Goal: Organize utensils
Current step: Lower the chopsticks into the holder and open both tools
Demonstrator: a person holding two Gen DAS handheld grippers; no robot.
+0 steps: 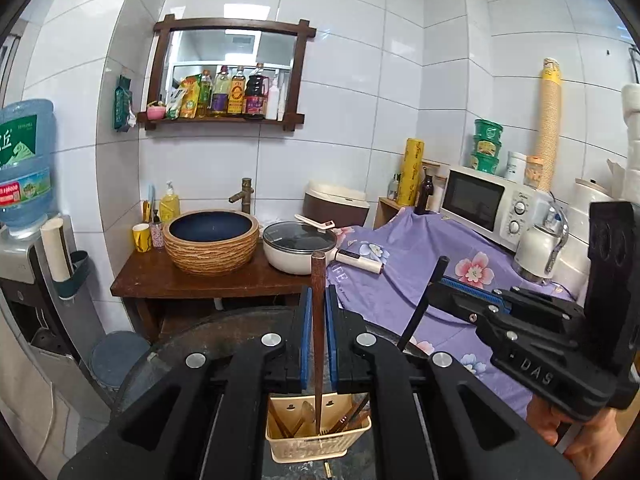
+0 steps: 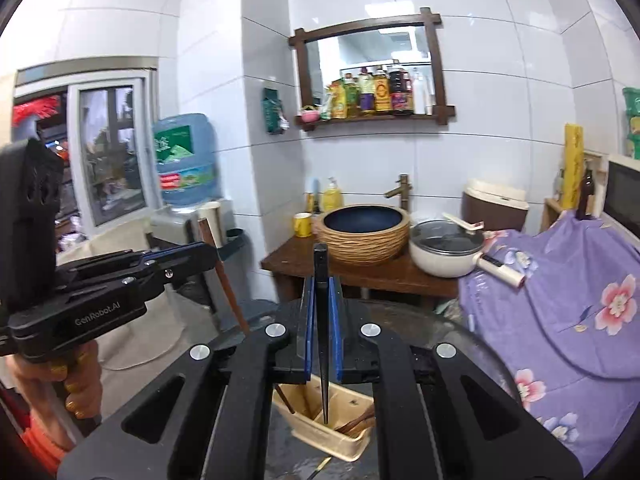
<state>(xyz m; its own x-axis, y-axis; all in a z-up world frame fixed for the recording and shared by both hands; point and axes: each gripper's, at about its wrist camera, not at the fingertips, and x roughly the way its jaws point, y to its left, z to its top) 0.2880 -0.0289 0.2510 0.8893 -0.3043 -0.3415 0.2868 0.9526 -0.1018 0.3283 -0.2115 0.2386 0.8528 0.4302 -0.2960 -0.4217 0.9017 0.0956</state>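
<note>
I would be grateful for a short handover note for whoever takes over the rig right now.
Left gripper: shut on a brown chopstick, held upright above the beige utensil basket.
Right gripper: shut on a black chopstick, tip over the same basket.
Basket: on the glass table, already holding wooden utensils.
Done: both chopsticks gripped.
Left: place each chopstick in its compartment; which one I cannot tell.
</note>
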